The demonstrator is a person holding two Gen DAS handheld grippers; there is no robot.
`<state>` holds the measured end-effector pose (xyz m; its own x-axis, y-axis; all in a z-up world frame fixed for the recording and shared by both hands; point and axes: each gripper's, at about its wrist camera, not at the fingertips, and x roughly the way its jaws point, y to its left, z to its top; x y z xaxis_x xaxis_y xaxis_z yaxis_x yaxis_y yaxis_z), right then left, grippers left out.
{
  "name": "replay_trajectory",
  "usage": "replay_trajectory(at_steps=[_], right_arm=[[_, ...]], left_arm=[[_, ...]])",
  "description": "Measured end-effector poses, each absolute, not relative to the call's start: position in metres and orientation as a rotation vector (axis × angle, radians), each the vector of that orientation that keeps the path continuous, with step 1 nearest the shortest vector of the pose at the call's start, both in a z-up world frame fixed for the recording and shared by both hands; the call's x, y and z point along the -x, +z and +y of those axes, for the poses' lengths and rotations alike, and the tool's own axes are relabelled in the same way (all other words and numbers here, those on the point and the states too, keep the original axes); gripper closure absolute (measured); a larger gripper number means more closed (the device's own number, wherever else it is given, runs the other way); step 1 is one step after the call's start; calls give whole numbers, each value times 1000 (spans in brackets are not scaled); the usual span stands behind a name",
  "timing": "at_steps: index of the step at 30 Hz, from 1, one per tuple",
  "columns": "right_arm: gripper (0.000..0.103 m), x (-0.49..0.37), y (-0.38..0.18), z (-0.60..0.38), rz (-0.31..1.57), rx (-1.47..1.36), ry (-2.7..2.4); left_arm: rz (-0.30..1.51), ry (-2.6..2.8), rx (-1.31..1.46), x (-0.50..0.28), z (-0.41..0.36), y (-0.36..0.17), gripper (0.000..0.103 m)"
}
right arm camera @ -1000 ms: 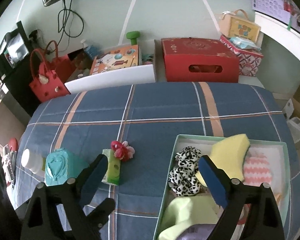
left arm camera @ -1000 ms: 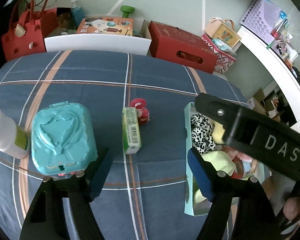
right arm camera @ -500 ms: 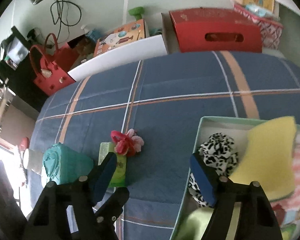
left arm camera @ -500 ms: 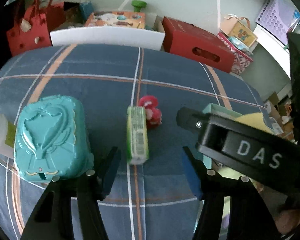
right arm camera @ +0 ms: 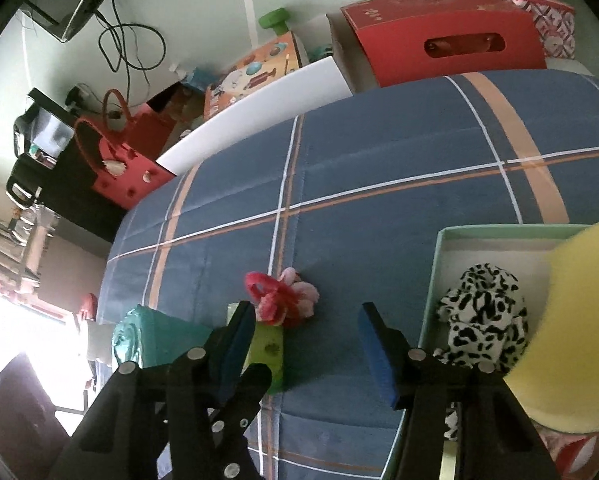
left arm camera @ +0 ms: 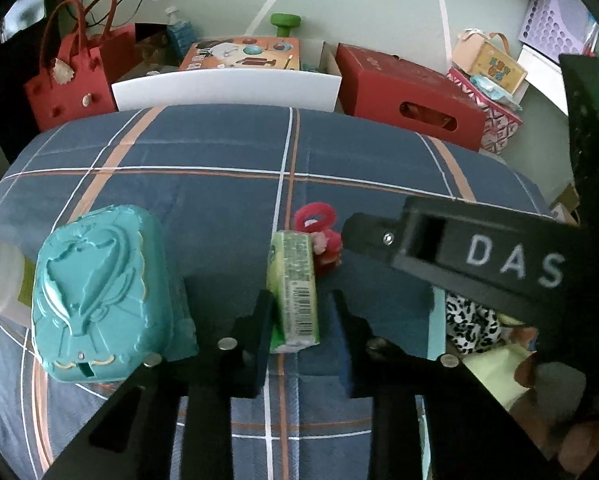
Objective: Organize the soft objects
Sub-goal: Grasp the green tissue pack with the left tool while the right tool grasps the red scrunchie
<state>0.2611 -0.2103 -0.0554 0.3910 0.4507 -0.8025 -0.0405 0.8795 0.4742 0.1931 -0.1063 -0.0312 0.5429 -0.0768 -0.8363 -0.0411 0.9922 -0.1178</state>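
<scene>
left gripper [left arm camera: 301, 332] apart, straddling green pack [left arm camera: 295, 286] | right gripper [right arm camera: 307, 344] apart, beside box rim [right arm camera: 431, 280]

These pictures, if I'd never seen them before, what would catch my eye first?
Probably the green tissue pack sitting between the open fingers of the left gripper on the blue plaid cloth. Next, the embossed teal case to its left, and the red-and-pink scrunchie just beyond it.

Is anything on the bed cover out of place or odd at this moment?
Yes. The red and pink hair tie lies loose on the bed cover, touching the green pack, while the spotted hair tie sits in the box. The left claw straddles the pack.
</scene>
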Motion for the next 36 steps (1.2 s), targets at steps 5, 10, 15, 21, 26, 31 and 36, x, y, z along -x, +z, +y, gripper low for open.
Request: replay_trajectory(at_steps=[5, 10, 15, 21, 26, 31, 36], right_arm=[[51, -262, -57, -209, 1127, -433, 348], [57, -268, -67, -202, 1143, -442, 374], [68, -270, -71, -195, 1148, -445, 403], [90, -270, -77, -196, 1154, -464, 407], [94, -267, -73, -205, 1144, -480, 390], [95, -262, -68, -211, 1134, -483, 384], [95, -255, -58, -214, 1117, -472, 379]], left_arm=[[1000, 1, 102, -193, -108, -34, 81], [1005, 3, 107, -193, -105, -35, 81], [1012, 3, 104, -194, -105, -35, 80], [1012, 4, 89, -194, -106, -35, 80], [1010, 10, 59, -194, -110, -39, 80], [1006, 8, 50, -194, -110, -39, 82], [1009, -2, 80, -194, -106, -37, 83]])
